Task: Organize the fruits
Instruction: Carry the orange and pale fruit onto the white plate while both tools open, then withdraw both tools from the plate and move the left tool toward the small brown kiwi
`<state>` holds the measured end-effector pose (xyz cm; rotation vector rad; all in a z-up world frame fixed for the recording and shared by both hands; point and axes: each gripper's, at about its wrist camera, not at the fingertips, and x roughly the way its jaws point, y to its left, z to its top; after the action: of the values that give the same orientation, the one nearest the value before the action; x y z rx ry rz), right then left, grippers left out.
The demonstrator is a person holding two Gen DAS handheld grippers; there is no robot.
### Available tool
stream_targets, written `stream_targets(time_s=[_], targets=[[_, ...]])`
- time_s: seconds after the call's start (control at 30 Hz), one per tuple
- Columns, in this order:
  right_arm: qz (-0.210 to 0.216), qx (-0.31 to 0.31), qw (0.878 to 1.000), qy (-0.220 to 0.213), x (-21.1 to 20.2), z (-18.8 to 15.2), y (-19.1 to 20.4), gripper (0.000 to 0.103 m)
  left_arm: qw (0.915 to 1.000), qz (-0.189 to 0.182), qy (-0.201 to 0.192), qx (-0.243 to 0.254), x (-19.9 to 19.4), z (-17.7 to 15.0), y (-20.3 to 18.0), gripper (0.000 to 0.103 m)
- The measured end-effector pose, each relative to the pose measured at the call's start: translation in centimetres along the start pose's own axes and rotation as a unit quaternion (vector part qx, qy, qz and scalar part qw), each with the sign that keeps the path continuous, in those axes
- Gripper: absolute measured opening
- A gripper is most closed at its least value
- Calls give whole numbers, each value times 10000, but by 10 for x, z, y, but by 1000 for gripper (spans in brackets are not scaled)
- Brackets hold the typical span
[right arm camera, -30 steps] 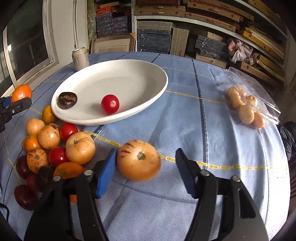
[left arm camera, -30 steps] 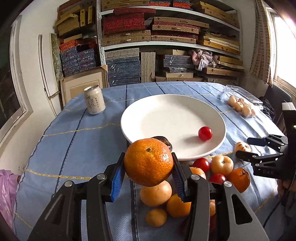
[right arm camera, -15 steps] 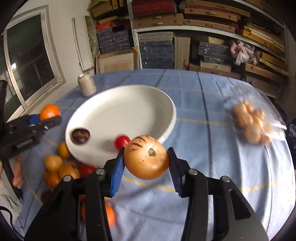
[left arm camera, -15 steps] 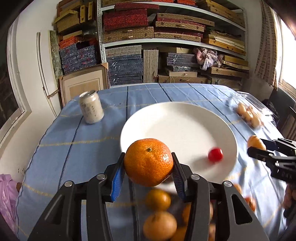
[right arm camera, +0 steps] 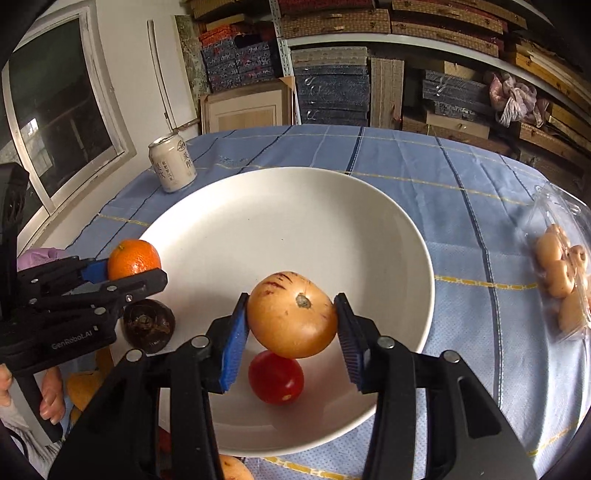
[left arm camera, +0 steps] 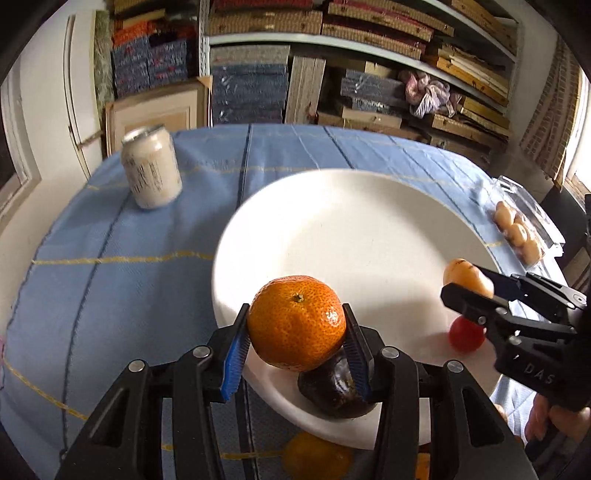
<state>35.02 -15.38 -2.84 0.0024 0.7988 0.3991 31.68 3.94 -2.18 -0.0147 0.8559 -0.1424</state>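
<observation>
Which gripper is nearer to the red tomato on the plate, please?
Right. The right gripper, holding a yellow fruit, hovers just above the red tomato. The left gripper is over the plate's opposite edge, above the dark fruit.

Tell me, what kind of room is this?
Probably a storeroom doubling as a dining corner. Shelves behind are crammed with stacked boxes, while a table with a blue checked cloth carries a white plate and drink can.
</observation>
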Motion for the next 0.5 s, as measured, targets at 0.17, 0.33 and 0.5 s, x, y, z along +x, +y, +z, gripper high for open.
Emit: stream_targets(time_s=[0.17, 0.33, 0.5], targets=[[54, 18, 10000, -4, -3, -4, 1, 46, 9998, 107, -164, 55, -8, 0, -2, 60], [230, 121, 9990, -359, -36, 0, 4, 52, 9990, 140, -422, -30, -35, 5, -1, 62], [427, 215, 9966, -670, -98, -20, 6, 68, 9986, 145, -509, -95, -77, -10, 5, 70]])
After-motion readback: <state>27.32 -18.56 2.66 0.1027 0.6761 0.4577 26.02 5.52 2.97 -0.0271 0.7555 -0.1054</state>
